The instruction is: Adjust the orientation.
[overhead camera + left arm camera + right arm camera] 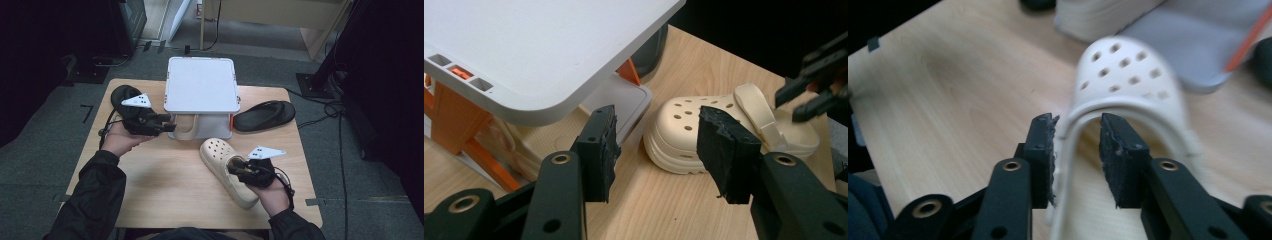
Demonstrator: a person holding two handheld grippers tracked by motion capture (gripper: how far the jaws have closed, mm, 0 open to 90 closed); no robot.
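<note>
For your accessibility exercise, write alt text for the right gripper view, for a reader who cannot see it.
The right gripper straddles the heel strap of a cream perforated clog lying on a light wooden table; its left pad seems to touch the strap, with a gap at the right pad. Beyond the clog's toe sits the blurred base of a white stand.

Clog [227, 167] before stand [201, 85] — on table [165, 185]

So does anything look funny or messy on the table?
A little. The cream perforated foam clog lies alone on the light wooden table, while its likely partner is tucked under the white shelf stand. The two black flip-flop sandals are split too, lying on opposite sides of the stand.
</note>
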